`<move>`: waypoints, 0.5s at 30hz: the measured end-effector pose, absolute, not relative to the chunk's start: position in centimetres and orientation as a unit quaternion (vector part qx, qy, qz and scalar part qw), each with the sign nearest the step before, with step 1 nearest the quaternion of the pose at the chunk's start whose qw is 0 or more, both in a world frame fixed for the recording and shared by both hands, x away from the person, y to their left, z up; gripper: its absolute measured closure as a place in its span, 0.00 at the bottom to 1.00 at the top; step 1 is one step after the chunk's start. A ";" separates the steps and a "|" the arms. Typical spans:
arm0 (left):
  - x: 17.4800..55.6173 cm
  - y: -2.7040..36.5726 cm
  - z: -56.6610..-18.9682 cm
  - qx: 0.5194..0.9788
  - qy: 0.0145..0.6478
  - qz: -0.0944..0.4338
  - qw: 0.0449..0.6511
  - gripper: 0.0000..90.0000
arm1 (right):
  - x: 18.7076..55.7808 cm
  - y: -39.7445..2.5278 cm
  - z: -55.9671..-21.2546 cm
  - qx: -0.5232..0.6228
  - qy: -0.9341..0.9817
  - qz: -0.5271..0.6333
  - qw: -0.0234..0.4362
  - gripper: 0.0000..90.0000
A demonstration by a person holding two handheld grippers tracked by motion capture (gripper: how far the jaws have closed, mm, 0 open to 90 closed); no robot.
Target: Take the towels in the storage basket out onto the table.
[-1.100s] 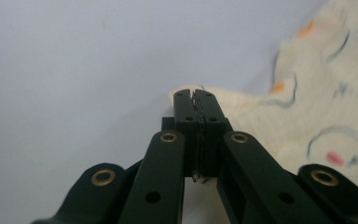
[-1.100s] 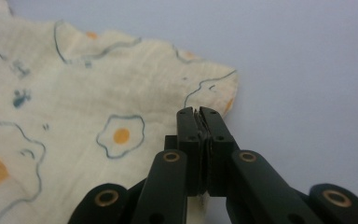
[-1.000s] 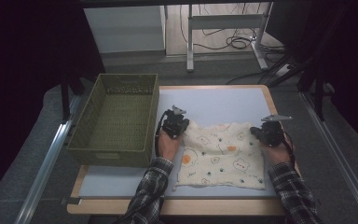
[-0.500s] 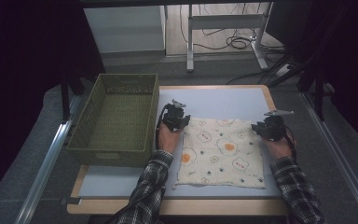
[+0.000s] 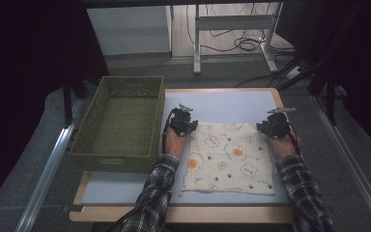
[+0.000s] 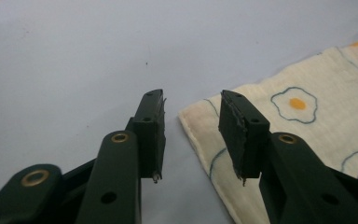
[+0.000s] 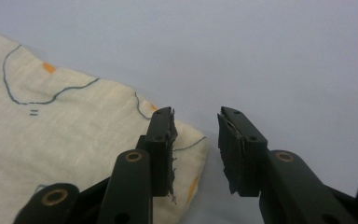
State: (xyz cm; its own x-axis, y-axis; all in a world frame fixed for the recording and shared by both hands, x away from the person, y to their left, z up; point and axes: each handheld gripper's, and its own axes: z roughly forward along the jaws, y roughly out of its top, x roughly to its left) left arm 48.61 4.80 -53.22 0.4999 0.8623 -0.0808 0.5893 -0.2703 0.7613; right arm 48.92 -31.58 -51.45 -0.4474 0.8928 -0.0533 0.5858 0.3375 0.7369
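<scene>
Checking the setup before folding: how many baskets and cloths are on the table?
2 things: one green basket, empty, at the table's left, and one egg-print cloth spread flat right of it, between the left gripper and the right gripper.

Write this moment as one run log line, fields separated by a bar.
left gripper: open, at cloth far left corner | right gripper: open, at far right corner | cloth: flat on table | basket: left of cloth
</scene>
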 end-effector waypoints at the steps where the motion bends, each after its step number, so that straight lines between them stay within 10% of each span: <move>1: 48.7 4.7 -53.4 0.778 0.465 0.175 0.385 0.66 | 49.0 -31.5 -51.5 0.469 0.787 0.325 0.234 0.72; 7: 48.9 4.1 -53.9 0.792 0.450 0.184 0.368 0.62 | 49.4 -31.8 -51.7 0.457 0.798 0.322 0.223 0.73; 15: 48.8 3.4 -53.6 0.813 0.425 0.163 0.363 0.97 | 49.2 -30.8 -51.3 0.447 0.814 0.303 0.214 0.96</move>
